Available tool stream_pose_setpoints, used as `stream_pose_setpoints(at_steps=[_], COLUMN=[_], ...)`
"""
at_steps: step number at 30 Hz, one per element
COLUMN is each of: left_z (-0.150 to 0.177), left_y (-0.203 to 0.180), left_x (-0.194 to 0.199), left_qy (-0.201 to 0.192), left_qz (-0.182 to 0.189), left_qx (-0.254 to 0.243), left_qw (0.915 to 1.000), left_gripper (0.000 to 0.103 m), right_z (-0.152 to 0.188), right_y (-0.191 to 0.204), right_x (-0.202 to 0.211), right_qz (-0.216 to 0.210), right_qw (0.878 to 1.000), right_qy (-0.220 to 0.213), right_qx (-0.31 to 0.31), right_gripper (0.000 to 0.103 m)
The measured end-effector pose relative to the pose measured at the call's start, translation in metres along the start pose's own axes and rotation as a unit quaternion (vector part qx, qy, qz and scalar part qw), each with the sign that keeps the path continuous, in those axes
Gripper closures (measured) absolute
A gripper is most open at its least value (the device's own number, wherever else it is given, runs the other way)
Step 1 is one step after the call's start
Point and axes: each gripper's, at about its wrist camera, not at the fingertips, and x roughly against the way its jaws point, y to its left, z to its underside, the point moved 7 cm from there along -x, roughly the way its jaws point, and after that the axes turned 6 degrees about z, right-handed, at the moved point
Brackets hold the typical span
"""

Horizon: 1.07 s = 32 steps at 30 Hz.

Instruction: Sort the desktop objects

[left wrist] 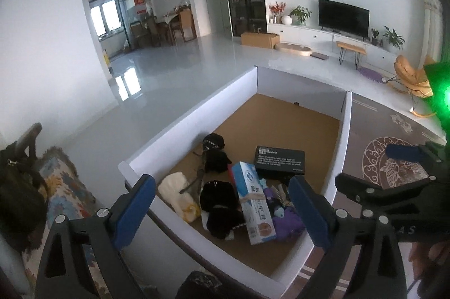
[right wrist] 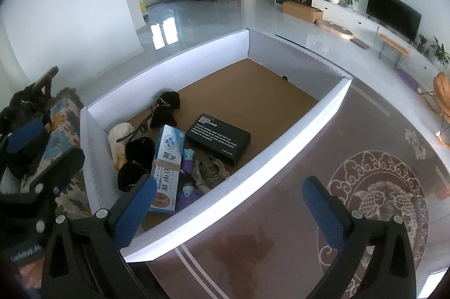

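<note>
A white-walled box (right wrist: 270, 147) with a brown cardboard floor stands on the table. Inside it lie a black carton (right wrist: 219, 138), a blue-and-white carton (right wrist: 166, 167), black plush items (right wrist: 166, 108), a cream cloth (right wrist: 119, 138), a purple item (right wrist: 188, 186) and a clear plastic piece (right wrist: 211, 171). My left gripper (left wrist: 220, 182) hangs open above the box's near end, nothing between its blue pads. My right gripper (right wrist: 229, 183) is open too, straddling the box's near wall from above, with nothing held.
The brown tabletop with a round fish pattern (right wrist: 379, 203) spreads to the right of the box. A flower-patterned cloth (right wrist: 64, 124) and a black bag (left wrist: 17, 186) lie to the left. Grey floor lies beyond the box.
</note>
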Motion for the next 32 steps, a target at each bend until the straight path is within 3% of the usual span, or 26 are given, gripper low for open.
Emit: stream_pose_setpoints(at_steps=[6, 15, 32], left_z=[0.002, -0.001, 0.000], left_y=[0.011, 0.037, 0.056], left_x=[-0.006, -0.011, -0.025], left_qy=[0.025, 0.032, 0.024], left_qz=[0.019, -0.004, 0.017], left_qx=[0.027, 0.053, 0.111], left_qw=[0.9991, 0.9981, 0.9934], left_gripper=[0.006, 0.006, 0.005], right_z=[-0.006, -0.014, -0.025], right_y=[0.007, 0.025, 0.032], right_x=[-0.005, -0.016, -0.016], right_qz=[0.007, 0.013, 0.014], right_qw=[1.000, 0.997, 0.999], right_qy=[0.027, 0.080, 0.044], right_qx=[0.003, 0.013, 0.021], right_gripper=[0.000, 0.000, 0.000])
